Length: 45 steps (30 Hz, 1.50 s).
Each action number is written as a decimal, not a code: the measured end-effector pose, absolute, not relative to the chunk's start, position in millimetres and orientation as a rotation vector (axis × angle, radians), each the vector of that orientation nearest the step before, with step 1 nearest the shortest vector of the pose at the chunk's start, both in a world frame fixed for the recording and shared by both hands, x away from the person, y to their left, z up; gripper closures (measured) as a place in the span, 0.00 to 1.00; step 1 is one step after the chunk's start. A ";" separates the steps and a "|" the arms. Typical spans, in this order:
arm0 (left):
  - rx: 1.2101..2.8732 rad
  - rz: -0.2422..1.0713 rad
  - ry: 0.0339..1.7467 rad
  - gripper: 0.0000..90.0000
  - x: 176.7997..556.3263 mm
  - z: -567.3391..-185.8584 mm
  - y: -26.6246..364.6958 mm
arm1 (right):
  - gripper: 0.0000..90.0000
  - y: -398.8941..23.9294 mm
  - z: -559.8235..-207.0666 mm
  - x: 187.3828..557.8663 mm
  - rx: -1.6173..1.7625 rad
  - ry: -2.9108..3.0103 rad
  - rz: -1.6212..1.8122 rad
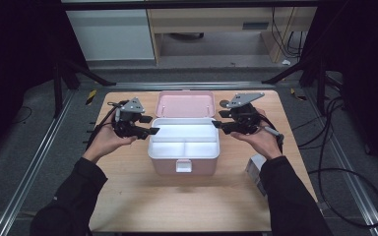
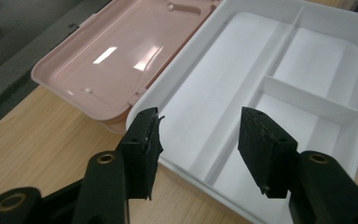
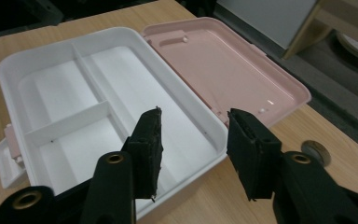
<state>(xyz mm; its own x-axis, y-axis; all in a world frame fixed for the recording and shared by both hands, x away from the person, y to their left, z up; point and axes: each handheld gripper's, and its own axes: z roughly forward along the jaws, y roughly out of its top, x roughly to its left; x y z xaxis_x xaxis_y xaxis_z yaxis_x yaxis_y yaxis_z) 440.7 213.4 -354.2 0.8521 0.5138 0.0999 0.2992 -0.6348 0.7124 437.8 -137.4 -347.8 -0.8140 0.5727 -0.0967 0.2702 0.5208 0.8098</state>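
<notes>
Small grey box (image 1: pixel 255 167) (beside sleeve (image 1: pixel 285 196))

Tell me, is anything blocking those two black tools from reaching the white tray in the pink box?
Nothing visible is. The left tool and right tool hang open at opposite ends of the white tray, jaws already straddling its rim. The pink lid lies flipped back behind, out of the way.

**What the views cut off**

In the high view, the person's right forearm partly hides a small grey box (image 1: pixel 254 168). In the right gripper view, the right gripper (image 3: pixel 193 135) covers the white tray's (image 3: pixel 51 88) near rim.
</notes>
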 end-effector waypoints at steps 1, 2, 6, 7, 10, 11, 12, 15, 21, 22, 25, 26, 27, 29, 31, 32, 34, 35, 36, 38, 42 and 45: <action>2.297 0.382 0.587 0.54 440.7 -354.2 213.4 | 0.63 -137.4 -347.8 437.8 0.698 2.413 1.195; 2.337 0.376 0.559 0.54 443.0 -353.6 210.4 | 0.65 -133.3 -348.2 442.4 0.658 2.475 1.148; 2.462 0.347 0.473 0.57 449.9 -352.9 198.2 | 0.67 -126.8 -349.1 450.5 0.595 2.568 1.095; 2.480 0.337 0.462 0.58 451.2 -353.2 195.8 | 0.67 -124.9 -349.6 452.1 0.581 2.601 1.078; 2.546 0.344 0.409 0.60 453.4 -355.1 188.7 | 0.68 -118.8 -352.2 454.4 0.514 2.667 1.029; 2.554 0.330 0.398 0.61 454.1 -356.1 187.0 | 0.68 -116.6 -353.9 455.2 0.494 2.696 1.009; 2.554 0.330 0.398 0.62 454.1 -356.1 187.0 | 0.68 -114.1 -355.7 455.6 0.473 2.723 0.965; 2.607 0.312 0.362 0.63 456.0 -359.9 182.3 | 0.70 -109.8 -359.8 456.3 0.442 2.766 0.908; 2.725 0.270 0.322 0.72 461.3 -367.1 178.2 | 0.78 -101.7 -368.8 460.2 0.373 2.863 0.757; 2.737 0.258 0.317 0.73 462.2 -368.1 177.8 | 0.79 -100.8 -370.2 461.1 0.364 2.867 0.734; 2.759 0.245 0.307 0.76 463.9 -370.6 176.9 | 0.81 -97.8 -373.1 461.7 0.326 2.886 0.686; 2.773 0.222 0.293 0.78 465.1 -374.2 175.4 | 0.82 -93.8 -374.2 461.8 0.303 2.896 0.645; 2.773 0.222 0.293 0.79 465.1 -374.2 175.4 | 0.82 -93.8 -374.2 461.8 0.303 2.896 0.645; 2.791 0.214 0.282 0.80 465.6 -377.0 172.9 | 0.84 -89.2 -376.0 462.7 0.277 2.918 0.593; 2.833 0.210 0.243 0.83 466.1 -379.9 168.7 | 0.86 -86.6 -378.0 465.1 0.264 2.930 0.569; 2.860 0.219 0.222 0.84 467.0 -378.9 166.0 | 0.87 -85.7 -380.3 467.3 0.267 2.945 0.567; 2.875 0.213 0.216 0.86 468.7 -378.5 165.0 | 0.88 -84.8 -381.5 468.5 0.263 2.952 0.561; 2.875 0.213 0.216 0.88 468.7 -378.5 165.0 | 0.88 -84.8 -381.5 468.5 0.263 2.952 0.561; 2.880 0.202 0.218 0.88 470.3 -378.5 164.5 | 0.90 -84.2 -382.1 470.3 0.255 2.956 0.556; 2.878 0.186 0.217 0.89 471.5 -378.6 164.5 | 0.91 -82.3 -381.8 471.7 0.243 2.967 0.530; 2.877 0.159 0.206 0.92 473.5 -378.4 165.7 | 0.93 -77.5 -382.9 475.6 0.239 2.996 0.474; 2.882 0.147 0.202 0.92 474.5 -378.1 165.5 | 0.93 -78.1 -383.0 477.9 0.251 3.016 0.486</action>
